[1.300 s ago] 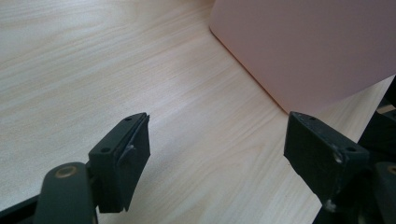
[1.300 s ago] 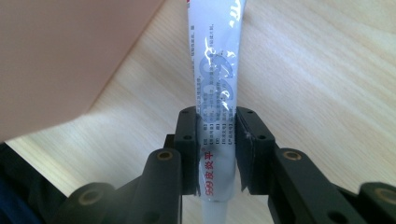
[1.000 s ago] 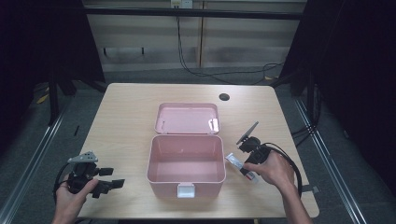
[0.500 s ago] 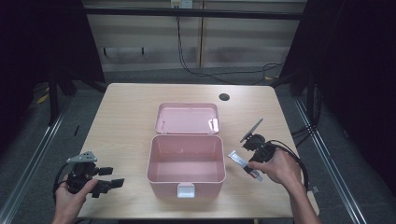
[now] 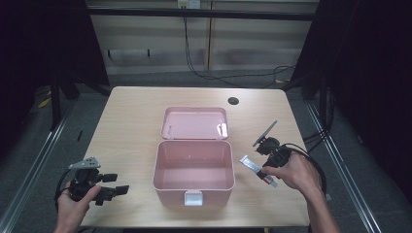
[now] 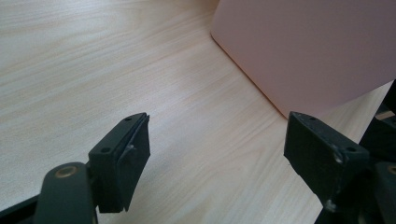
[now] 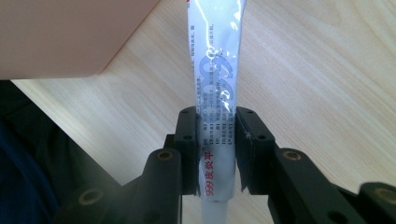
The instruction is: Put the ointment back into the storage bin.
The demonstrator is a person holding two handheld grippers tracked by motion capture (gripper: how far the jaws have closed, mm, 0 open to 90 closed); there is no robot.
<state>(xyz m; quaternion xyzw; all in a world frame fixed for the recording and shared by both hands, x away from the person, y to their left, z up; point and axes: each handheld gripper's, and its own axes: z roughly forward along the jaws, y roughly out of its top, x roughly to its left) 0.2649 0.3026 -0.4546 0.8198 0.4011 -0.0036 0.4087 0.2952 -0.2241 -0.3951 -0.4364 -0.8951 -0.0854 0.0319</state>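
Observation:
An open pink box sits mid-table with its lid laid flat behind it; its inside looks bare. My right gripper hangs just right of the box, shut on a white ointment tube with red print. In the right gripper view the tube runs up from between the pads, its far end near the box corner. My left gripper rests at the front left of the table, open. The left gripper view has its jaws wide apart over bare wood, the box wall ahead at the right.
The wooden table has a dark round hole at the back right. Cables trail from both grippers over the front edge. Dark floor and metal rails lie on both sides of the table.
My right gripper has lifted a little with the tube and shifted slightly right. The left hand and the box have kept still.

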